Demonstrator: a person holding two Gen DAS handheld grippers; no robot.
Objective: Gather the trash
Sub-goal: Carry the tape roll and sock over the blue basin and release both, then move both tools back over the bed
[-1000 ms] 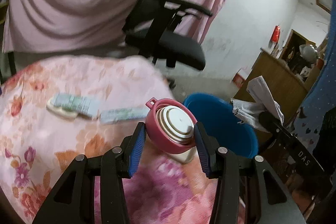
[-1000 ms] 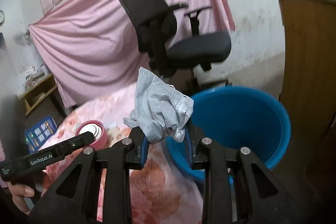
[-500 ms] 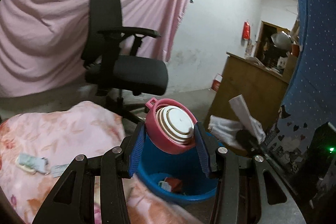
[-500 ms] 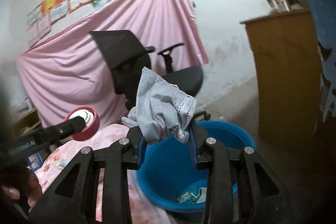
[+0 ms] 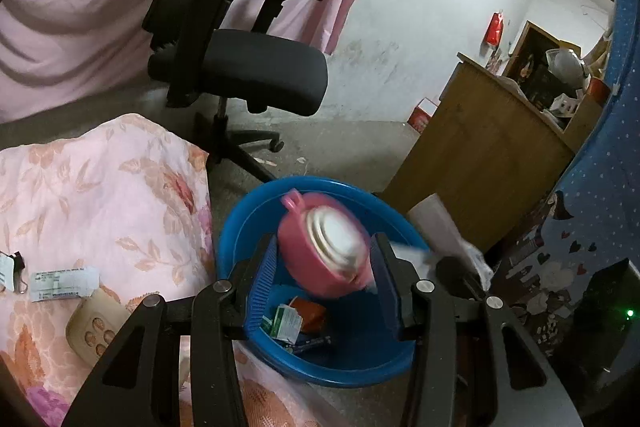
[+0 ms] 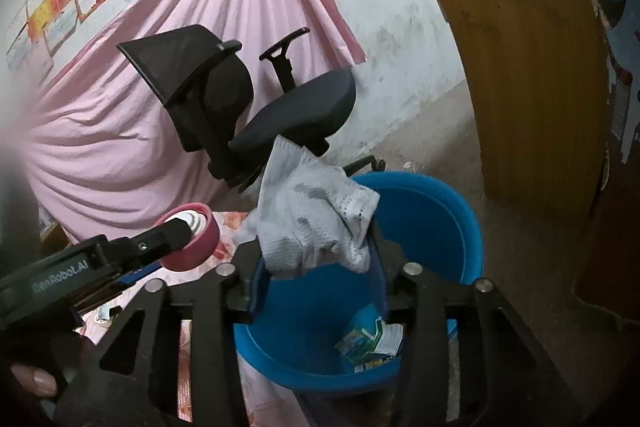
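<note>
A blue plastic tub (image 5: 240, 219) stands on the floor beside the table, with wrappers (image 5: 286, 321) inside; it also shows in the right wrist view (image 6: 432, 219). My left gripper (image 5: 324, 279) has opened over the tub, and the pink lid with a white centre (image 5: 324, 247) sits blurred between its spread fingers, apart from the pads. The lid also shows in the right wrist view (image 6: 192, 239). My right gripper (image 6: 316, 279) is above the tub's near rim with its fingers spread, and a crumpled grey-white cloth (image 6: 312, 223) sits loose between them.
A black office chair (image 5: 240, 59) stands behind the tub. A wooden cabinet (image 5: 492, 155) stands right of it. The floral pink tablecloth (image 5: 100, 195) at left carries a paper label (image 5: 64, 283) and a beige remote (image 5: 96, 327).
Both grippers moved from over the table to above the blue tub and tilted down. Both sets of fingers have spread, and the pink lid is blurred as it slips free.
</note>
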